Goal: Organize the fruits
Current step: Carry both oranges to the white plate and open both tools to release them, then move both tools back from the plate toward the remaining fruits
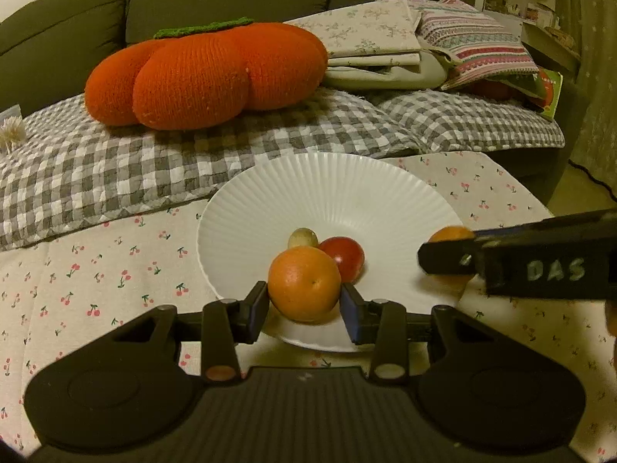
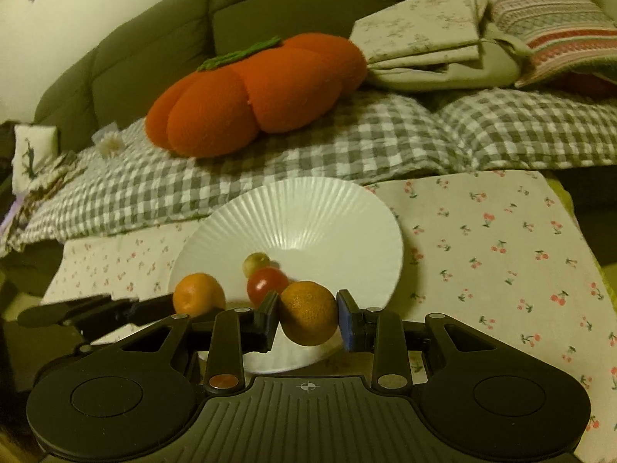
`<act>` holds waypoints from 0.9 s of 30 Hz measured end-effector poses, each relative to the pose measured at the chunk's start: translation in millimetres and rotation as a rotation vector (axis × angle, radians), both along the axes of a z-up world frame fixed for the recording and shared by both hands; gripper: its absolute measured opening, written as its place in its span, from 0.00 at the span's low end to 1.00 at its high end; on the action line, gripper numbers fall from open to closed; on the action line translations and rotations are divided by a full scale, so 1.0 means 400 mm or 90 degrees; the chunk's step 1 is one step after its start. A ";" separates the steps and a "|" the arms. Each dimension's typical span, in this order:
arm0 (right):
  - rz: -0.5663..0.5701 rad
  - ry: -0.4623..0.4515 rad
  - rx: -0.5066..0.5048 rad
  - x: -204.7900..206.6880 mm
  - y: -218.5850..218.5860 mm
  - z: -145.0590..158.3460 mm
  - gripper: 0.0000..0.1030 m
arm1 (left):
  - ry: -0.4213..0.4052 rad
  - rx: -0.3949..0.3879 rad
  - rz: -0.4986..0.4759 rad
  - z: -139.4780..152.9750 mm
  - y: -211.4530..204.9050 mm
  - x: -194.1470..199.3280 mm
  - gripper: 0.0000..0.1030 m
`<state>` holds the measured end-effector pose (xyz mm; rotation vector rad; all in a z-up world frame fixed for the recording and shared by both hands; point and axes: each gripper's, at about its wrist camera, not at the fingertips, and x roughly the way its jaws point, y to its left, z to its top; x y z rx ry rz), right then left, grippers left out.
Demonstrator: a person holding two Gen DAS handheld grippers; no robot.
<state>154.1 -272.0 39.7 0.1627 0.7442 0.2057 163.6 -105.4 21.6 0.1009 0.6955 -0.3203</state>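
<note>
A white ribbed plate (image 1: 327, 193) (image 2: 308, 216) lies on the cherry-print cloth. On it sit a small red fruit (image 1: 345, 256) (image 2: 266, 283) and a small tan fruit (image 1: 302, 237) (image 2: 256, 262). My left gripper (image 1: 304, 303) is shut on an orange (image 1: 302, 287) over the plate's near edge; this orange also shows in the right wrist view (image 2: 196, 295). My right gripper (image 2: 308, 314) is shut on a second orange (image 2: 308, 312) above the plate's near right rim; in the left wrist view its fingers (image 1: 455, 260) partly hide that orange (image 1: 449, 233).
A cherry-print cloth (image 1: 96, 270) (image 2: 501, 239) covers the surface. Behind it is a sofa with a grey checked blanket (image 1: 154, 162), a knitted orange pumpkin cushion (image 1: 204, 77) (image 2: 254, 96) and folded linens (image 1: 385, 46).
</note>
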 end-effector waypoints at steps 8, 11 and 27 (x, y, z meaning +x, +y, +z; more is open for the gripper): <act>0.015 0.005 -0.030 0.011 0.025 -0.035 0.32 | -0.008 0.005 -0.008 -0.002 0.000 -0.004 0.51; 0.013 0.007 -0.022 0.011 0.023 -0.034 0.41 | -0.023 -0.001 -0.004 0.005 0.008 -0.010 0.63; -0.053 0.011 0.059 0.000 -0.056 0.018 0.52 | 0.009 -0.080 0.054 0.064 0.086 -0.026 0.63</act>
